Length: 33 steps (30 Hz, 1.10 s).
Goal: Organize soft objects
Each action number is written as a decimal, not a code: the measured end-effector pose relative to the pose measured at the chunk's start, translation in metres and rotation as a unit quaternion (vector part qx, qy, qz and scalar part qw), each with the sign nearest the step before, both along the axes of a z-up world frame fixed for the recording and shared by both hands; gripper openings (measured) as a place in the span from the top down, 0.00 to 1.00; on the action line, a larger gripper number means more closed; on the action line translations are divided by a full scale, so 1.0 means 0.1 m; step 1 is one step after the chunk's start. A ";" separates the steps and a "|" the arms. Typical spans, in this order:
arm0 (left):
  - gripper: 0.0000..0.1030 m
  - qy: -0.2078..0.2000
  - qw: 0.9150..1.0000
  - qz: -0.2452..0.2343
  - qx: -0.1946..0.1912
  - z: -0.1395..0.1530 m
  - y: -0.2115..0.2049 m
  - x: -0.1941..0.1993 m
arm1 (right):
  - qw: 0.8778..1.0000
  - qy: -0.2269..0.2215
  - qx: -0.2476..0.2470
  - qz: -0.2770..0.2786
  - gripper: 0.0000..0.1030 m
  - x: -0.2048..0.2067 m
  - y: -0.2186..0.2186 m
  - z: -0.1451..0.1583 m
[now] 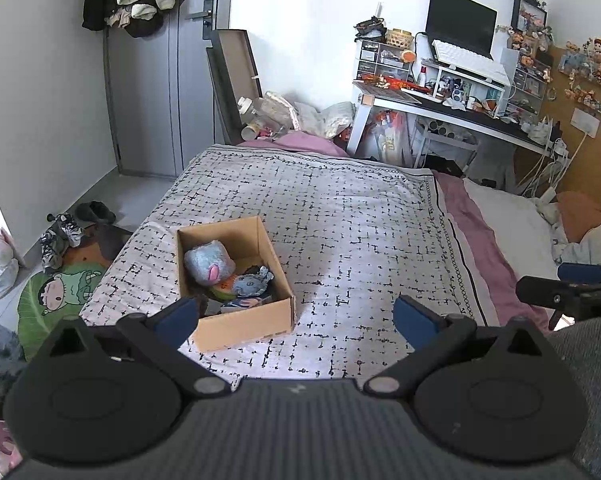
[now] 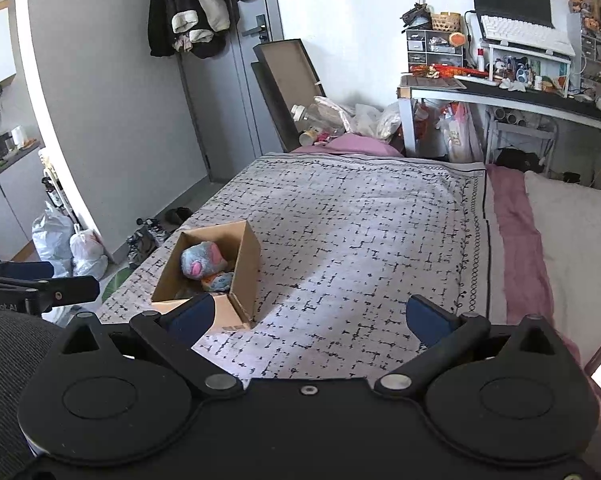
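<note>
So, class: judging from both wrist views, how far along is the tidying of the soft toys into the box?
Done: the cardboard box on the patterned bedspread already holds several plush toys, including a blue-grey plush and a smaller blue one. In hand: nothing; the left gripper and right gripper are both open and empty. Left: no loose toys show on the bedspread, so it looks nearly finished.

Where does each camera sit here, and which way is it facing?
Left wrist: rides the left tongs, open and empty, facing down the bed toward the desk; the right tongs show at its right edge.
Right wrist: rides the right tongs, also open, facing likewise; the left tongs show at its left edge.
Shared: the cardboard box of plush toys, bed, door, desk.
</note>
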<state>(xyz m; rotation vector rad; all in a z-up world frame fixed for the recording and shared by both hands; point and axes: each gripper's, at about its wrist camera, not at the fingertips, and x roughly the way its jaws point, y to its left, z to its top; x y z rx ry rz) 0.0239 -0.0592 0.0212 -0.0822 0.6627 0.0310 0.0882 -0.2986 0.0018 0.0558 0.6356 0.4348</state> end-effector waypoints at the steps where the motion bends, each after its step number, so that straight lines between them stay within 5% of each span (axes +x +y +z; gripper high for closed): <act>1: 0.00 0.000 1.000 0.000 0.000 0.00 0.00 0.00 | 1.000 -0.002 -0.003 -0.002 0.00 0.00 0.00 0.00; 33: 0.00 0.002 1.000 -0.001 -0.006 -0.03 -0.04 0.01 | 1.000 0.004 -0.015 0.004 0.01 0.05 -0.05 -0.03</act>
